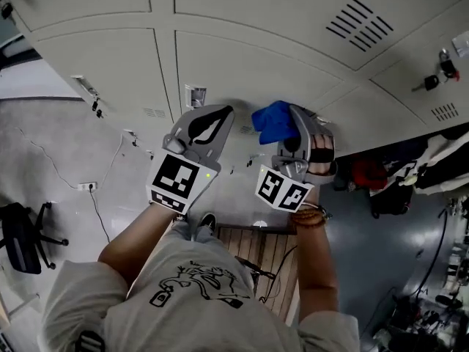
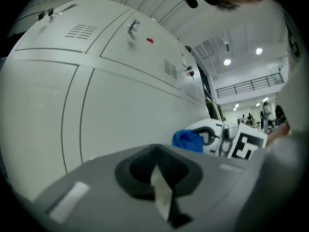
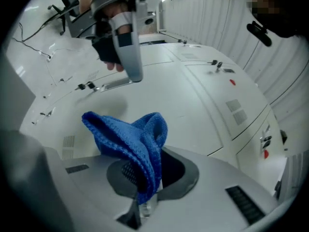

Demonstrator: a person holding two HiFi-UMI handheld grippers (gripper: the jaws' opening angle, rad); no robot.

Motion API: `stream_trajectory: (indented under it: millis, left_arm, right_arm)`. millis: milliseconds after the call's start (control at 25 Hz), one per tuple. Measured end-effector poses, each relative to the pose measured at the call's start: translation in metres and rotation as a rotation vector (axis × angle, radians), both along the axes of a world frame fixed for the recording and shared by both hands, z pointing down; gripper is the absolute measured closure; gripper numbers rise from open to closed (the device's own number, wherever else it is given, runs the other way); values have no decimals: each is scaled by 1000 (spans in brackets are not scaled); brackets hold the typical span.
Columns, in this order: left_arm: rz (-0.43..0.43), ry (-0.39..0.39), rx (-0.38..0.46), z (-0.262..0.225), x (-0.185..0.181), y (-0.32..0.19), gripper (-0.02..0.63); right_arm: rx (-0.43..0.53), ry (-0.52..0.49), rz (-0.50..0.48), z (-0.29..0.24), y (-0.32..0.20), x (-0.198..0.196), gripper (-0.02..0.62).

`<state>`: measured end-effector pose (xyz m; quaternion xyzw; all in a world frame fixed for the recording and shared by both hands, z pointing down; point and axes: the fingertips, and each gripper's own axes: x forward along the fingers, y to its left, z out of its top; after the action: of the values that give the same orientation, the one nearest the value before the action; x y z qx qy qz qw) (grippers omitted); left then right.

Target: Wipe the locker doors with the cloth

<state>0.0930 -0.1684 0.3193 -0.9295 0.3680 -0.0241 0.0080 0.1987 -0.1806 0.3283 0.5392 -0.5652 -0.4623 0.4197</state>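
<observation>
The right gripper (image 1: 299,119) is clenched on a crumpled blue knitted cloth (image 1: 272,122), held up near the pale grey metal locker doors (image 1: 249,57), while the left gripper (image 1: 220,116), just to its left, is clenched on nothing.

No word, number or brand can be read anywhere. The cubes on the left gripper (image 1: 210,121) and the right gripper (image 1: 299,127) carry only black-and-white square patterns, not letters. The shirt (image 1: 192,284) bears a black line drawing with no legible lettering. A red mark (image 2: 149,40) on a locker door (image 2: 140,47) shows no text.
</observation>
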Motion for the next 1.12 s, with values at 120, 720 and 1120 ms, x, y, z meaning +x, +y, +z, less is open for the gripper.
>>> stream_trajectory:
  millis: [120,720,1120]
  left_arm:
    - [-8,11,40,-26,-11,0,603]
    - [-104,1,26,-23,-78,-1,603]
    - [-92,-3,-5,-11,-99,23,603]
  right_arm:
    - [118,-21,0,-70,2,-1,565]
    - [245,-118,-60,-36,-7,-61,566]
    - [-126,-643,-124,-1,10,-80,565]
